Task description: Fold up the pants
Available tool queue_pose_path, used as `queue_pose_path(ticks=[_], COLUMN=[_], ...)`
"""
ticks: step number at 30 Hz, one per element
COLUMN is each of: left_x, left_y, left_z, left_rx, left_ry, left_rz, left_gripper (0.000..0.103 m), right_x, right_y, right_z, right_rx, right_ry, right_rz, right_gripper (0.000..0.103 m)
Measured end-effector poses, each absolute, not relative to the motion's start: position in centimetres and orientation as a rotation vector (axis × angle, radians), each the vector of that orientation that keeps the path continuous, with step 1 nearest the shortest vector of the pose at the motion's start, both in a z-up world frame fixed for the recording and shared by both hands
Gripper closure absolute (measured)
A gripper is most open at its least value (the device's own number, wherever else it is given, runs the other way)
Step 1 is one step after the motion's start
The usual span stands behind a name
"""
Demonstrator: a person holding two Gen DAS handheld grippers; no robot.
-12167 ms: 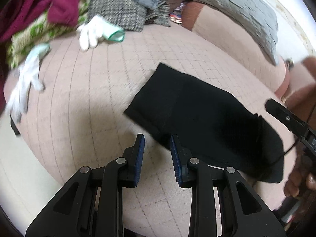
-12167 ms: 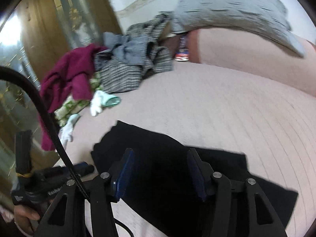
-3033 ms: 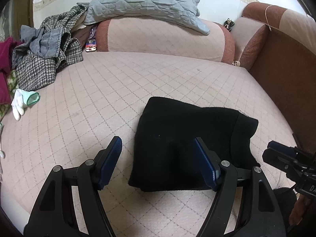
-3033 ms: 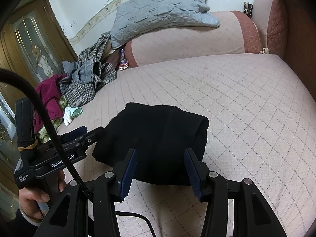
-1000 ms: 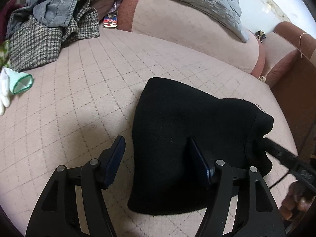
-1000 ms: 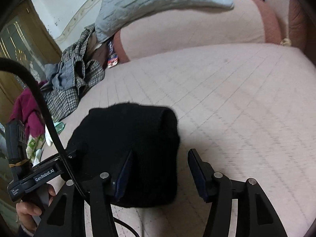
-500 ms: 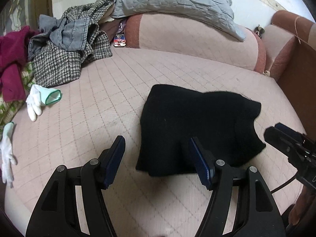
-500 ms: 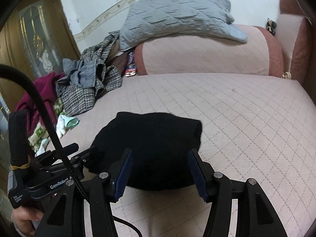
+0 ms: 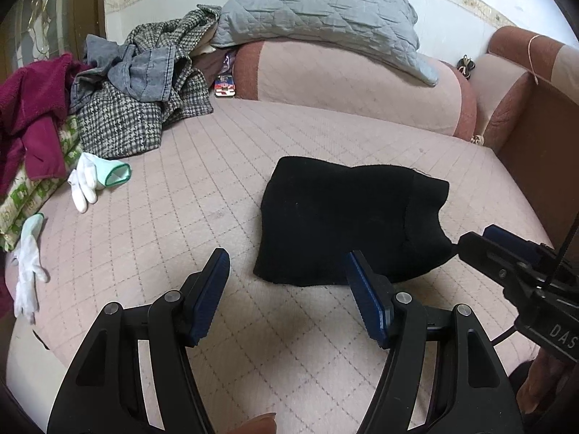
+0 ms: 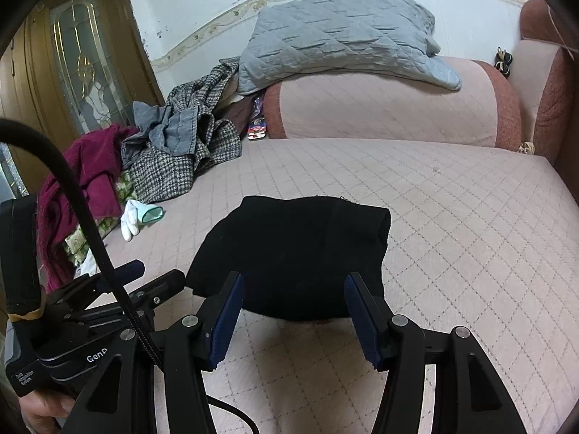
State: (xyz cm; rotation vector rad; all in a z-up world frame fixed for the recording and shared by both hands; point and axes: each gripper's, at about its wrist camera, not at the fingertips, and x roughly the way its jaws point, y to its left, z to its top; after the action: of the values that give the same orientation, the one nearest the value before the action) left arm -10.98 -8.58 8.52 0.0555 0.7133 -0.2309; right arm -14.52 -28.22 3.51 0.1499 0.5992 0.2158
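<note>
hovering above the bed (image 9: 173,217), the left tool (image 9: 286,302) has its blue-padded jaws spread wide with nothing between them. ahead of it and a little to its right lie the pants (image 9: 347,224), a black folded bundle flat on the quilted pink cover, their near edge just past the fingertips. the right tool (image 9: 506,256) shows at the right of this view, its tip close beside the bundle's right corner; contact cannot be made out.

in the right wrist view the right tool (image 10: 293,311) is also wide open and empty, with the pants (image 10: 300,246) straight ahead, their near edge showing between the two fingers from this angle. the left tool (image 10: 119,289) sits to its left, pointing at the bundle's left corner, near it.

farther left of both tools lie a white glove (image 9: 90,177) with a green cuff and a second glove (image 9: 27,256) near the bed's edge. beyond them is a heap of clothes (image 9: 144,101): a checked coat, grey denim, a maroon garment (image 9: 25,105). at the far end a pink bolster (image 9: 347,79) carries a grey pillow (image 9: 318,18), well apart from the pants.
</note>
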Motion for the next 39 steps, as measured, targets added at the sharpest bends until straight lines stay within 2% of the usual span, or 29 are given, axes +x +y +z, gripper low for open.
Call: queue_pose_path(ticks=[39], left_x=[-12.5], left_y=[-8.1], left_z=[8.8], left_rx=[0.056], left_ry=[0.708], left_rz=[-0.238], left_gripper=[0.036], right_x=[-15.9], right_y=[-27.3], right_z=[3.1], right_rx=[0.158], right_ry=[0.617], right_rz=[0.230], right_gripper=[0.048])
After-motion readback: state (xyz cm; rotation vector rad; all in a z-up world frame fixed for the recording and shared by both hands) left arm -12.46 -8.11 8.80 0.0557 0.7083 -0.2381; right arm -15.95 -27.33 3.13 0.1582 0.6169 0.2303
